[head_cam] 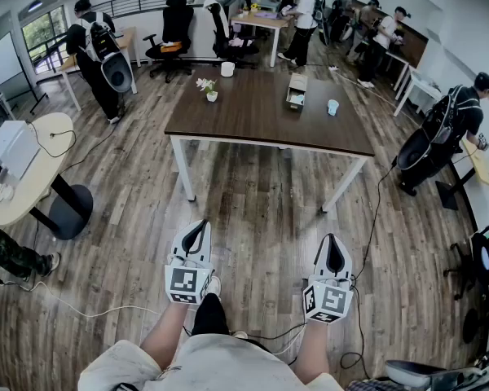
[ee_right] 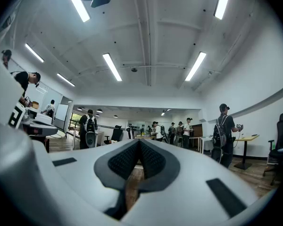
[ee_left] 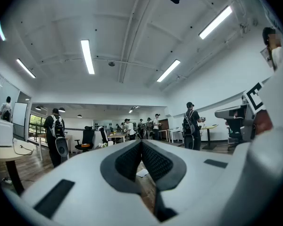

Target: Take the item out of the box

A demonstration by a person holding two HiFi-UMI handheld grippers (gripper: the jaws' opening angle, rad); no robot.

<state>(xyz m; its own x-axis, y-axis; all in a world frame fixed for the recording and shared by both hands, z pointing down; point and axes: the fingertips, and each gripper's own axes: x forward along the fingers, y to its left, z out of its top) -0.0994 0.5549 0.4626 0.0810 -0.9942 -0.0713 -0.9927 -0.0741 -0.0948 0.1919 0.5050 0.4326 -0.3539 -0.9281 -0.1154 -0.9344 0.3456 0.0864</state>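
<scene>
A small open cardboard box [head_cam: 296, 90] stands on the dark brown table [head_cam: 253, 116], toward its far right side. Something pale lies inside it; I cannot tell what. My left gripper [head_cam: 197, 226] and right gripper [head_cam: 332, 239] hang side by side over the wooden floor, well short of the table's front edge. Both point toward the table. In the left gripper view the left gripper [ee_left: 142, 141] has its jaws pressed together with nothing between them. The right gripper [ee_right: 139, 141] looks the same in its own view.
On the table also stand a small potted flower [head_cam: 209, 88], a white cup [head_cam: 227, 69] and a light blue cup [head_cam: 332, 107]. A round table [head_cam: 33, 177] is at the left. Several people stand around the room, and cables trail across the floor.
</scene>
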